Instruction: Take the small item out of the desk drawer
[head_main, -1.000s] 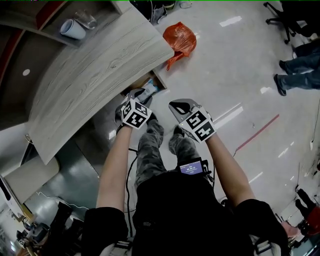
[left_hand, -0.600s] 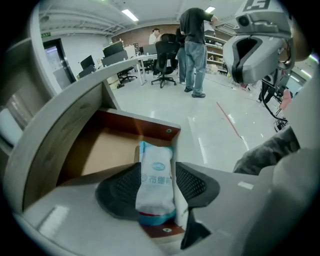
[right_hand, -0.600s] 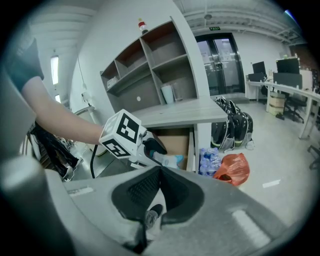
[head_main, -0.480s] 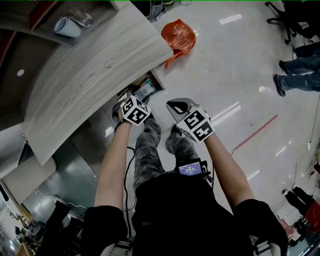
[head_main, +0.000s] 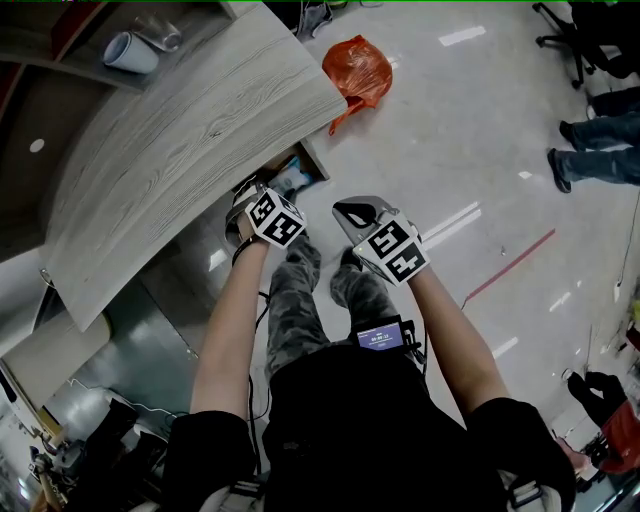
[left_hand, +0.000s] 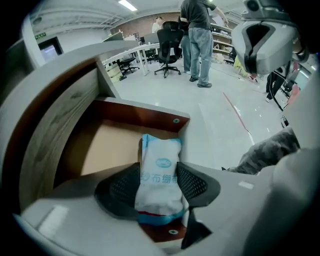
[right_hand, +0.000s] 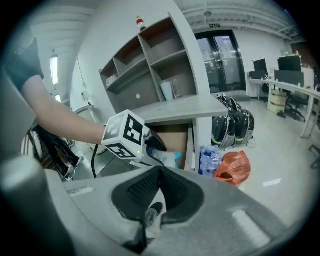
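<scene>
Packet, white with blue ends (left_hand: 161, 150): lies lengthwise on the bottom of the open drawer; fuller entry last.

Floor (head_main: 450, 150): pale, glossy, with light streaks.

Desk (head_main: 200, 130): pale wood-grain top, curved edge, standing over the drawer.

Drawer (left_hand: 150, 112): pulled out below the desk's edge; red-brown walls, tan bottom.

Orange bag (head_main: 358, 72): crumpled plastic on the floor, just beside the desk's corner.

My left claw (left_hand: 159, 172): points steeply down into the drawer. Its jaws are spread wide and have just been opening, with one dark pad on either side of the packet. Whether the pads brush its sides I cannot tell.

My right claw (right_hand: 160, 172): held above my knees, well apart from the drawer, jaws pressed together on nothing.

Packet, again: between my left claw's pads, resting in the drawer.
</scene>
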